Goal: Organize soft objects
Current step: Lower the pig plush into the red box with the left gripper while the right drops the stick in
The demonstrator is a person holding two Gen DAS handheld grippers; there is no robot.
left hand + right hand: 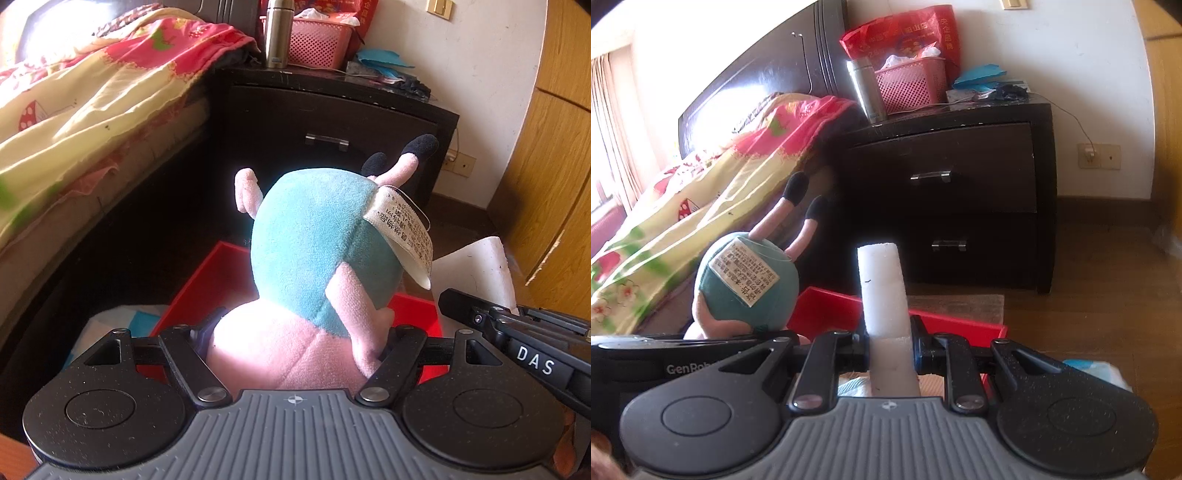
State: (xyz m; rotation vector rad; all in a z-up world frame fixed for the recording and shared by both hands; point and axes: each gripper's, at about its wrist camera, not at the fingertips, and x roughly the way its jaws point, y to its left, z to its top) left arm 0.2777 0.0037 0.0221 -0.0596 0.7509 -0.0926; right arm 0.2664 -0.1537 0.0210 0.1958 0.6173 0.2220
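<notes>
Partly hidden: red box (207, 280) behind plush pig (314, 258).

Wooden floor (1089, 306): red box (827, 310), dark nightstand (960, 177), bed (683, 206).

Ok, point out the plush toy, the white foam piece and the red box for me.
plush toy (314, 236), left wrist view, on its teal body.
white foam piece (882, 291), right wrist view, on its upper half.
red box (827, 308), right wrist view, on its far wall.
</notes>
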